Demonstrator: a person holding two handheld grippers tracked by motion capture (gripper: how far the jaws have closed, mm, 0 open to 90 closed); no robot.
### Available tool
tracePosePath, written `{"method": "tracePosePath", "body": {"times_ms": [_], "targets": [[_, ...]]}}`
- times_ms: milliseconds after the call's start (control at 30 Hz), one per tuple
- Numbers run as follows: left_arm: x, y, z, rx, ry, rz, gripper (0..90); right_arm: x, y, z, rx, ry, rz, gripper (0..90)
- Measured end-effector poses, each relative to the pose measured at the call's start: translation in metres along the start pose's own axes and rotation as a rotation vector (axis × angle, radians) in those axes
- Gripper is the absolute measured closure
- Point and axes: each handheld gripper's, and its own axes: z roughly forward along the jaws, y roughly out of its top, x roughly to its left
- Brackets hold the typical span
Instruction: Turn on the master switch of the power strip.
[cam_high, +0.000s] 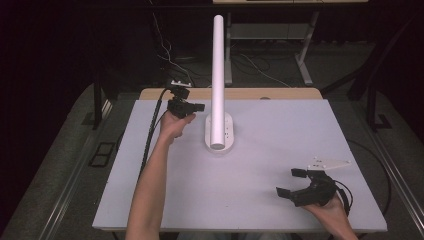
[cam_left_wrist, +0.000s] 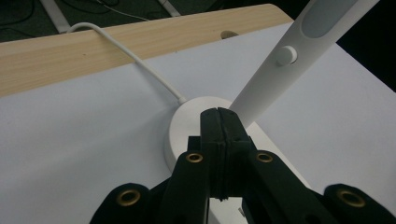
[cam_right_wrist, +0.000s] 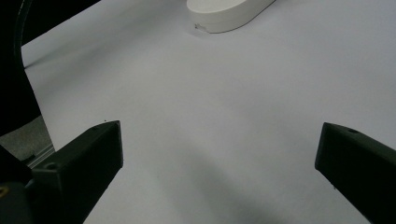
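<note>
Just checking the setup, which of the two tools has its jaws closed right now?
The left tool, held beside the white lamp at the far side of the table. Its jaws are pressed together, while the right tool, near the front edge, is spread wide open.

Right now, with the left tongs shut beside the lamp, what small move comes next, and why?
Probably ease the left tongs forward and up to the round button on the lamp's stem; they are shut, aimed just over the base, and suited to pressing.
</note>
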Motion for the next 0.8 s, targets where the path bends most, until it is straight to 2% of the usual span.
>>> {"method": "tracePosePath", "body": {"times_ms": [100, 267, 467, 633, 733, 800], "targets": [[0.001, -0.002, 0.005, 0.012, 0.013, 0.003, 89.9, 0.0, 0.0, 0.0, 0.001, 0.001, 0.0, 0.5], [-0.001, -0.004, 0.013, 0.009, 0.015, -0.015, 90.0, 0.0, 0.0, 0.0, -0.001, 0.001, -0.001, 0.5], [-0.003, -0.008, 0.023, 0.028, 0.013, -0.011, 90.0, 0.0, -0.001, 0.0, -0.001, 0.0, -0.005, 0.5], [-0.001, -0.011, 0.029, 0.055, 0.016, 0.009, 90.0, 0.0, -0.001, 0.0, 0.001, 0.0, -0.005, 0.5], [-0.003, -0.012, 0.033, 0.044, 0.017, -0.014, 90.0, 0.0, -0.001, 0.0, 0.001, 0.0, -0.006, 0.5], [-0.002, -0.013, 0.035, 0.052, 0.018, -0.01, 90.0, 0.0, -0.001, 0.0, 0.002, 0.001, -0.005, 0.5]]}}
